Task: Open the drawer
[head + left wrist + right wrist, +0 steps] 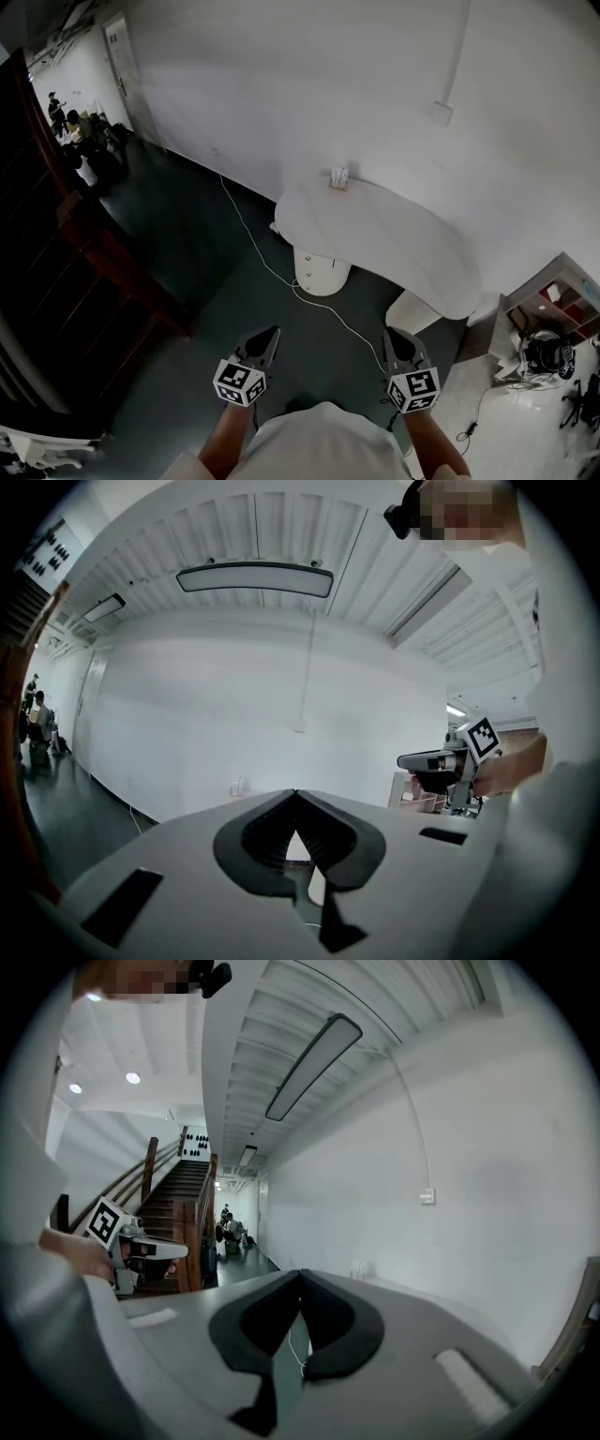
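A white curved table (394, 234) stands ahead by the wall, on a round white pedestal (322, 269) whose front shows small drawer knobs. A second pedestal (412, 309) holds up its near end. My left gripper (265, 337) and right gripper (395, 339) hover side by side over the dark floor, well short of the table. Both are shut with nothing between their jaws. In the left gripper view the dark jaws meet at the tips (296, 794), and the right gripper (441, 760) shows off to the side. The right gripper view shows its jaws closed (300, 1274) and the left gripper (141, 1251).
A white cable (267, 264) runs across the floor to the pedestal. A dark wooden staircase (84, 244) fills the left side. A low shelf with clutter (548, 328) stands at the right. A small object (338, 177) sits on the table's far end. People are far down the corridor (70, 127).
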The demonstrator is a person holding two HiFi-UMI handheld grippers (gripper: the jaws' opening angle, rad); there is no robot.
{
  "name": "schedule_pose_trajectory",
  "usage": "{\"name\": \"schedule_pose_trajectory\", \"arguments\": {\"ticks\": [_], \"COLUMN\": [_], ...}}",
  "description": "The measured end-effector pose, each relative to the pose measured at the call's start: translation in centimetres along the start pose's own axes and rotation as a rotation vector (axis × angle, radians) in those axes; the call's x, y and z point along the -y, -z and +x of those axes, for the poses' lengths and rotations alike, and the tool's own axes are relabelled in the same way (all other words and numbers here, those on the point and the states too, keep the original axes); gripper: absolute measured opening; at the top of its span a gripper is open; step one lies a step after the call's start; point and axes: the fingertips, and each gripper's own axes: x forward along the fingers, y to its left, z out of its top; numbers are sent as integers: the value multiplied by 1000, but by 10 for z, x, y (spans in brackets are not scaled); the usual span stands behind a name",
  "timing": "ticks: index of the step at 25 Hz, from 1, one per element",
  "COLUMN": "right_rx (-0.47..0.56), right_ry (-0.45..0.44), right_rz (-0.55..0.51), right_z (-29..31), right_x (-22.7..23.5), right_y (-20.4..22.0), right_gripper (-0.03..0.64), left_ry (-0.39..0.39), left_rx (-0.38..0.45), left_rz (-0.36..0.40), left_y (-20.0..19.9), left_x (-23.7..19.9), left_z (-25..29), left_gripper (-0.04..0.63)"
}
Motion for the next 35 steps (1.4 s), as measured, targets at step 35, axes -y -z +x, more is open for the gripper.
{"name": "schedule_pose_trajectory", "arguments": {"ticks": [35], "right_rx": [-62], "right_ry": [-44], "right_rz": [52], "right_z": [130], "right_x": [24], "right_y": [20], "right_gripper": [11], "left_ry": [-4], "left_rx": [-59], "left_rz": [-25], "left_y": [6], "left_x": [-82], "left_z": [83], "left_gripper": [8]}}
